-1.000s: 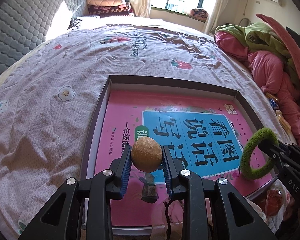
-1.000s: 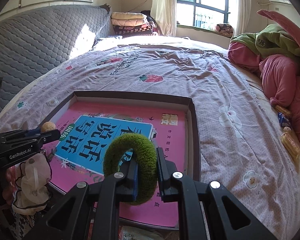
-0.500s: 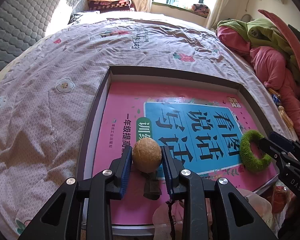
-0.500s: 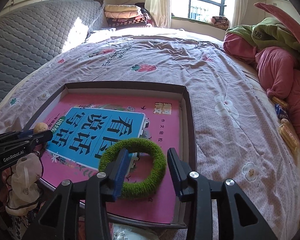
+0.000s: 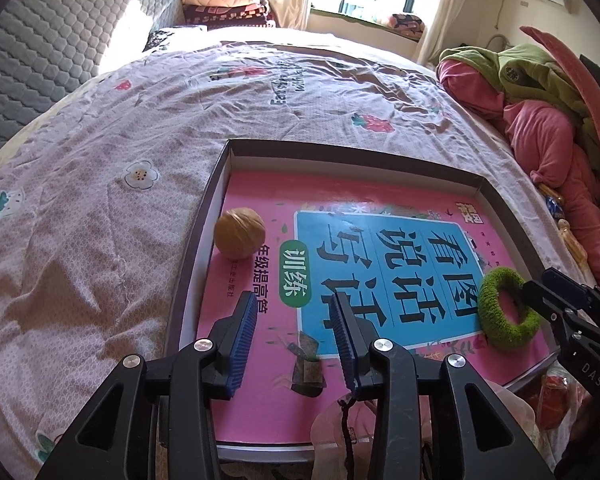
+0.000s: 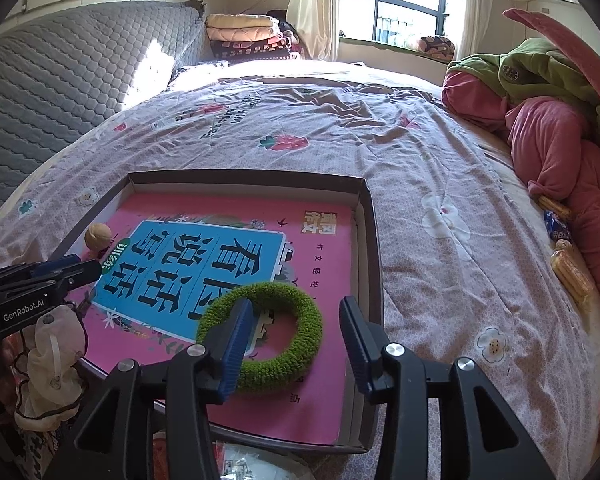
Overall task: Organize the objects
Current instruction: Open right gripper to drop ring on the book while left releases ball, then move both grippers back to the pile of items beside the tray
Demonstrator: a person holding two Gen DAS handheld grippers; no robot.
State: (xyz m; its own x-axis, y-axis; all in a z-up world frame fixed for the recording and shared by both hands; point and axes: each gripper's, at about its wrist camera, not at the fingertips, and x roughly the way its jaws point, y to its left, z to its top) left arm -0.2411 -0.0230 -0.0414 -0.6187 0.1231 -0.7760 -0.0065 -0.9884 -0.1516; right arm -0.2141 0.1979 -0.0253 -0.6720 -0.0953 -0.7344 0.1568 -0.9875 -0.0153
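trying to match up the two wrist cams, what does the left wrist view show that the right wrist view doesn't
Only the left wrist view: the left gripper head-on, jaws open and just widened with nothing between them.

Only the right wrist view: the right gripper head-on, open, jaws just widened, one finger inside the green ring; also a cloth pouch beside the box.

Both: the walnut lying loose on the pink book, the ring, the box, the bedspread.

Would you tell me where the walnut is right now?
The walnut lies on the pink book by the tray's left wall, beyond the open left gripper.
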